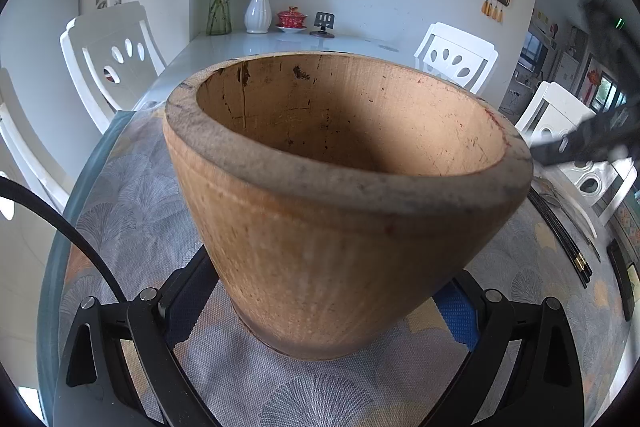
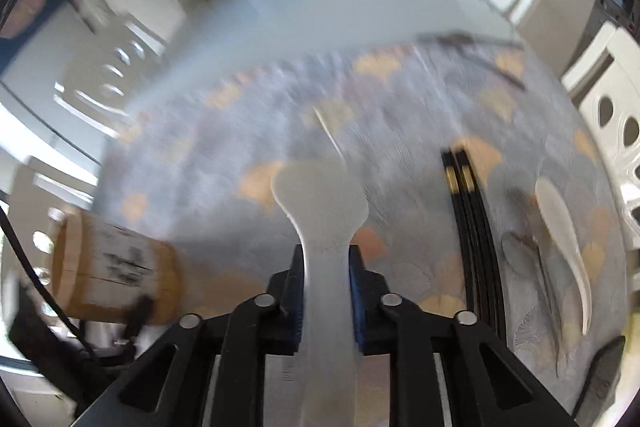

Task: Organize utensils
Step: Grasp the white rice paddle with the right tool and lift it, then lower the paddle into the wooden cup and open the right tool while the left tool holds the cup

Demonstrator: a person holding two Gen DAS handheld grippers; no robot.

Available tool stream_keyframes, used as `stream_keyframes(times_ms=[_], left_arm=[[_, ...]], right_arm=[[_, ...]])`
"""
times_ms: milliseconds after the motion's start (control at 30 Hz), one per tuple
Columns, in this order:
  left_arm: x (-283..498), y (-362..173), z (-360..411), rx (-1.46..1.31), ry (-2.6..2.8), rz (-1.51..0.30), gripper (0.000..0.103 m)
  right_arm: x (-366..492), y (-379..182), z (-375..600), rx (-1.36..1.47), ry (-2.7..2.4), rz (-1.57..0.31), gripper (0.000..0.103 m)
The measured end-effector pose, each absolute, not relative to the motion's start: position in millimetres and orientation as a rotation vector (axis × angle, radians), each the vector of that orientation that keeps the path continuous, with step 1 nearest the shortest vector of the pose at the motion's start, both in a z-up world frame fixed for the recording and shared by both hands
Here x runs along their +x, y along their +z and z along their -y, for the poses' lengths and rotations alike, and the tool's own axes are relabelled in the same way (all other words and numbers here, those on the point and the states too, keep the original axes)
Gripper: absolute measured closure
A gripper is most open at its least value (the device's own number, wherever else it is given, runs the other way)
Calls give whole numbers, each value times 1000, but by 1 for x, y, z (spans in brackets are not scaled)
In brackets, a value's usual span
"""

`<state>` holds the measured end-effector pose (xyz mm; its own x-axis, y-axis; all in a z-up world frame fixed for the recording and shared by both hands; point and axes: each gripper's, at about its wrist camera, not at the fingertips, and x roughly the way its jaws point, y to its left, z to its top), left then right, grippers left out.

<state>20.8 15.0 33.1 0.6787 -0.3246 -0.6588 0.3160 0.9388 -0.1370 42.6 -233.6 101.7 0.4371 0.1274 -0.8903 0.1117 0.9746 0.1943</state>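
The right gripper's (image 2: 325,291) fingers are clenched on a pale flat utensil (image 2: 320,203), held above the counter (image 2: 224,155). The left gripper's (image 1: 320,311) fingers grasp a wooden holder (image 1: 320,227) standing on the patterned cloth. Black chopsticks (image 2: 472,247) and a white spoon (image 2: 560,227) lie nearby.

Brown wooden holder (image 1: 320,227); grey tablecloth (image 1: 132,195), tan fan pattern; black chopsticks (image 2: 472,235); white spoon (image 2: 560,227).

light: bright daylight | left wrist view: sharp, shadow inside cup (image 1: 348,163) | right wrist view: motion-blurred | edges: fisheye-bent
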Motion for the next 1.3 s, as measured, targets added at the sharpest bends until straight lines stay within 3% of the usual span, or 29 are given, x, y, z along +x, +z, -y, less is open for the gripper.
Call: stream_keyframes(times_ms=[633, 1000, 1300], left_arm=[[21, 33, -15, -13, -359, -742, 4], [21, 33, -15, -13, -360, -742, 5], [21, 33, -15, -13, -360, -742, 5]], right_arm=[[18, 230, 157, 250, 313, -806, 87], [10, 238, 119, 212, 487, -848, 87], [19, 225, 109, 271, 544, -990, 87]])
